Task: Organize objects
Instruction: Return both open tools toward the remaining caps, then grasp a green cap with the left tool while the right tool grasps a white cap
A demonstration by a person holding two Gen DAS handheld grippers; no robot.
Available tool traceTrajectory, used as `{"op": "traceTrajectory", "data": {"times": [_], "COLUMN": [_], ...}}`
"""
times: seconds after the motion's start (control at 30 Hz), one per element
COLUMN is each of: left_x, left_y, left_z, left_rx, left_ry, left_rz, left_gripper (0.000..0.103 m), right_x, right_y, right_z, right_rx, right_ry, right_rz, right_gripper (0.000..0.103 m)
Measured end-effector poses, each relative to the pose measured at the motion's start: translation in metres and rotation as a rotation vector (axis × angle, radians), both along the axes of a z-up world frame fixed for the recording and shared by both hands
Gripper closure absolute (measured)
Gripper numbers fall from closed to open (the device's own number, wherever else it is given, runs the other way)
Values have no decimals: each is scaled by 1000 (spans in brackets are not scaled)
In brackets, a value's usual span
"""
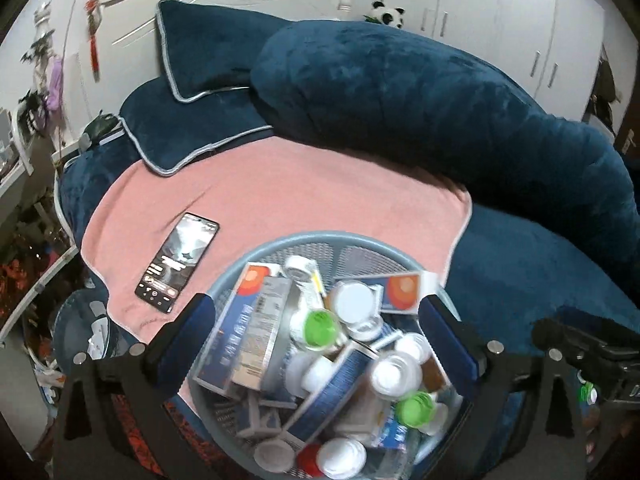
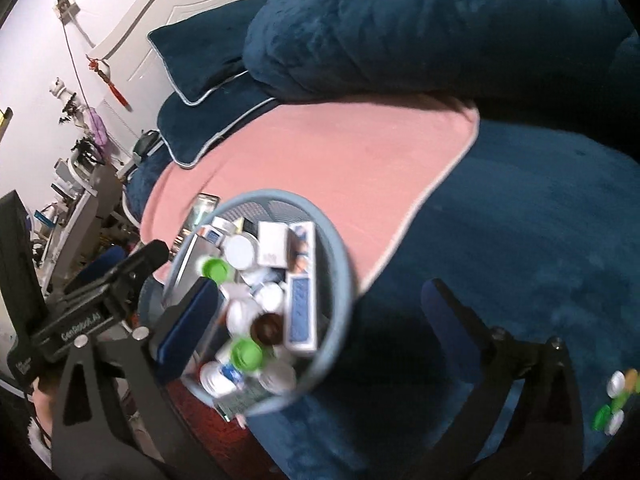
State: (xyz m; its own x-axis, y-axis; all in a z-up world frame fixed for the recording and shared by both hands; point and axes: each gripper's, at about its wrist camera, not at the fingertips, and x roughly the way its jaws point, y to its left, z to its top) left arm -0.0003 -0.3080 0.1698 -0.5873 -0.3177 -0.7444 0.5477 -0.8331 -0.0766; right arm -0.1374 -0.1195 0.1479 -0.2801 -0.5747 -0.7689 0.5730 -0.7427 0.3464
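Note:
A round blue mesh basket [image 1: 340, 242] sits on the bed, full of medicine boxes [image 1: 256, 332], white-capped bottles [image 1: 354, 304] and green-capped bottles [image 1: 320, 326]. My left gripper [image 1: 320, 332] is open above the basket, its blue-padded fingers [image 1: 200, 316] spread over its left and right sides. The basket also shows in the right wrist view [image 2: 340, 280]. My right gripper [image 2: 320, 312] is open, its left finger [image 2: 192, 316] over the basket's left part and its right finger over the blue bedding. It holds nothing.
A phone [image 1: 178, 262] lies screen-up on the pink towel [image 1: 280, 192] left of the basket. Blue pillows [image 1: 200, 52] and a rolled blue quilt [image 1: 420, 92] lie behind. Several loose bottles [image 2: 614, 400] lie on the blue bedding at far right. A bedside table stands on the left.

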Motion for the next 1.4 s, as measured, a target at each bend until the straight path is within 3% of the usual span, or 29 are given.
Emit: {"op": "traceTrajectory", "data": {"times": [0.33,0.6,0.7,0.8,0.93,1.03,1.2,1.33,1.4], "left_x": [-34,-72,-84,-97,-110,-118,-124,-129,-130], "left_y": [75,159,192,225,267,293,326,349,359], "left_z": [-4,-22,-33,-47,-66,-79,-92,-99,-103], "left_rx": [-2,12,33,45,61,66,56,46,49], "left_ry": [-24,-52,-62,-79,-111,-140,-170,-182,-187], "left_rz": [-165,-376,-448,-530,-626,-673,-743,-802,-829], "left_gripper": [1,1,1,1,1,1,1,1,1], "right_x": [2,4,0,-5,-13,-16,-21,-22,-23], "right_y": [78,180,220,256,298,311,315,314,318], "right_z": [11,2,-3,-16,-56,-87,-108,-116,-115], "right_rx": [61,63,107,167,282,348,371,351,335], "right_ry": [25,-65,-85,-120,-200,-262,-279,-276,-279], "right_rz": [-138,-335,-397,-428,-485,-487,-467,-419,-419], "right_gripper": [0,0,0,0,2,22,36,72,72]}}
